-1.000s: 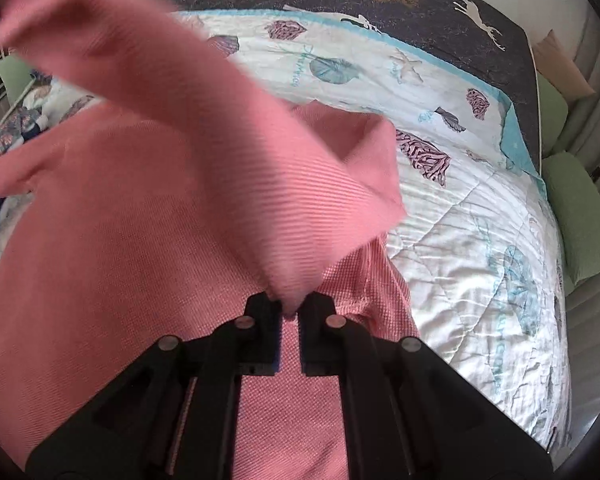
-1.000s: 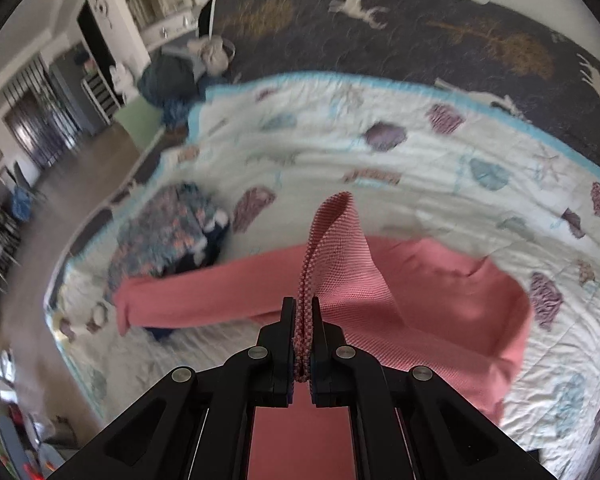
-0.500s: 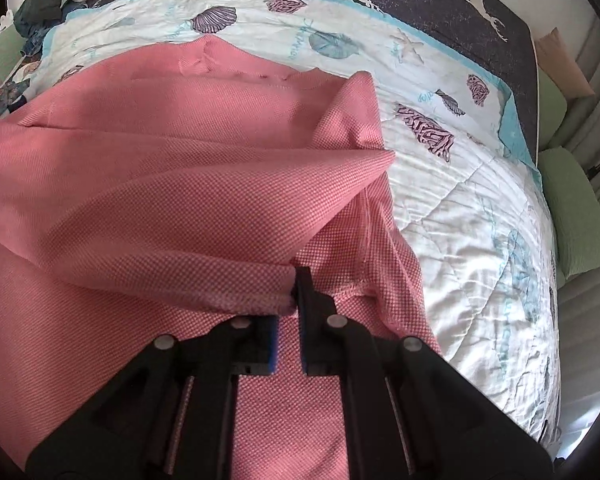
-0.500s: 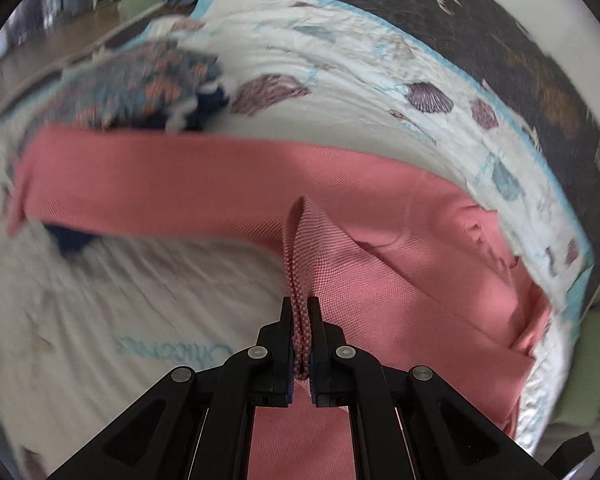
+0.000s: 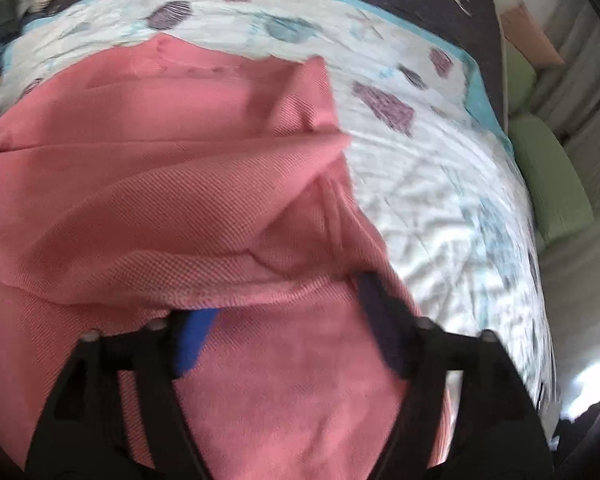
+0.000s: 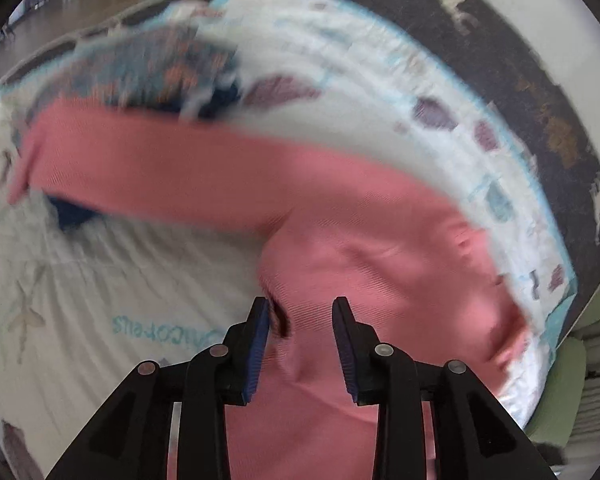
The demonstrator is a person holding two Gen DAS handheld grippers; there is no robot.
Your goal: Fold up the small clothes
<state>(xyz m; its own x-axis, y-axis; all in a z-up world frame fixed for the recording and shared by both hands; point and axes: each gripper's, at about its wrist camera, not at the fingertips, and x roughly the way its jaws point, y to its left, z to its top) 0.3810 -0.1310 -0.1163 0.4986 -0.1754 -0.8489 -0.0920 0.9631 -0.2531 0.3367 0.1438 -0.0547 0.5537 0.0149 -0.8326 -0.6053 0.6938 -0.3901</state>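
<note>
Both my left gripper (image 5: 284, 320) and right gripper (image 6: 300, 336) had fingers spread, holding nothing. Pink sweater (image 6: 380, 248) lay half-folded on the bed (image 6: 100, 280), far-left sleeve (image 6: 140, 168) unfolded.

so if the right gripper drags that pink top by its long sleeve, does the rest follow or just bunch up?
Likely bunches: the pink top already lies in soft, sagging folds, so it looks floppy. The sleeve is a long thin strip and would probably stretch out first. The knit weave on the rumpled quilt suggests grip, not sliding.
</note>
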